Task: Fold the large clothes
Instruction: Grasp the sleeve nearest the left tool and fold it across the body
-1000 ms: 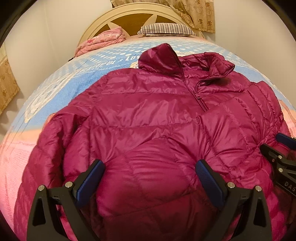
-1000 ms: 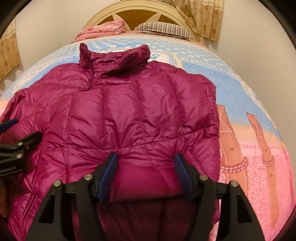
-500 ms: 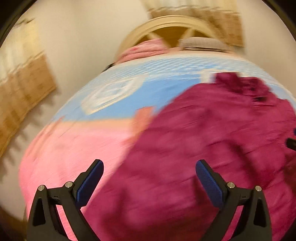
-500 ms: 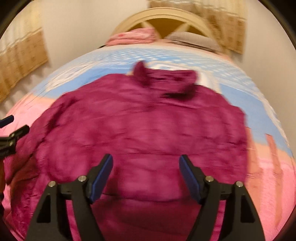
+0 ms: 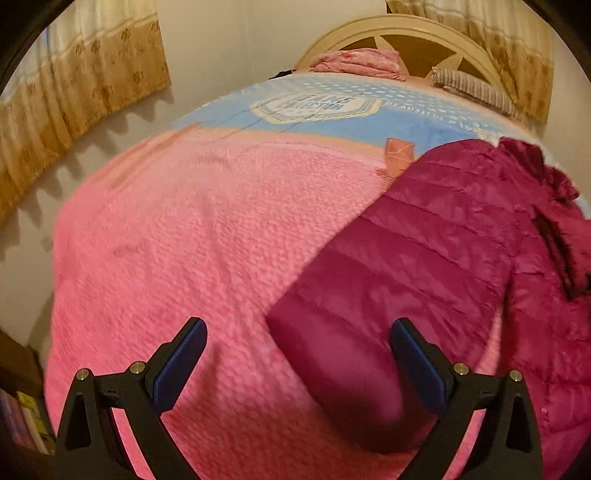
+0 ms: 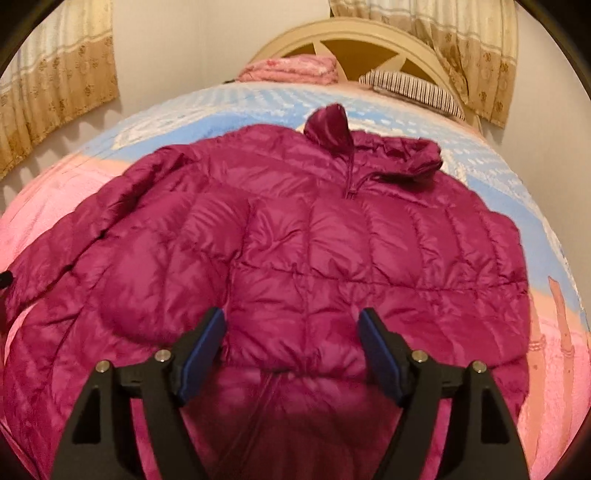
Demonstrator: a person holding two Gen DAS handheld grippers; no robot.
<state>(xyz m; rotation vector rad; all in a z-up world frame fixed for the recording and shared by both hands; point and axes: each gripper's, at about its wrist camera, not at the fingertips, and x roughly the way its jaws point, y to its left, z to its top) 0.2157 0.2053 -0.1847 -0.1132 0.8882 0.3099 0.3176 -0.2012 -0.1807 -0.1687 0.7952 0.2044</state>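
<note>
A magenta quilted puffer jacket (image 6: 325, 251) lies front up on the bed, collar toward the headboard. Its one sleeve is folded across the chest; the other sleeve (image 5: 369, 306) stretches out over the pink bedspread. My left gripper (image 5: 299, 369) is open and empty, hovering above the cuff end of that outstretched sleeve. My right gripper (image 6: 291, 350) is open and empty above the jacket's lower middle. A bit of the left gripper shows at the left edge of the right wrist view (image 6: 4, 282).
The bed has a pink and blue bedspread (image 5: 184, 240). A folded pink blanket (image 6: 291, 68) and a striped pillow (image 6: 413, 88) lie by the cream headboard (image 6: 354, 33). Beige curtains (image 5: 74, 81) hang left and right. Books (image 5: 22, 421) show at the lower left.
My left gripper has swung left, off the jacket's body to the outstretched sleeve. My right gripper has shifted left toward the jacket's middle. Both stayed open.
</note>
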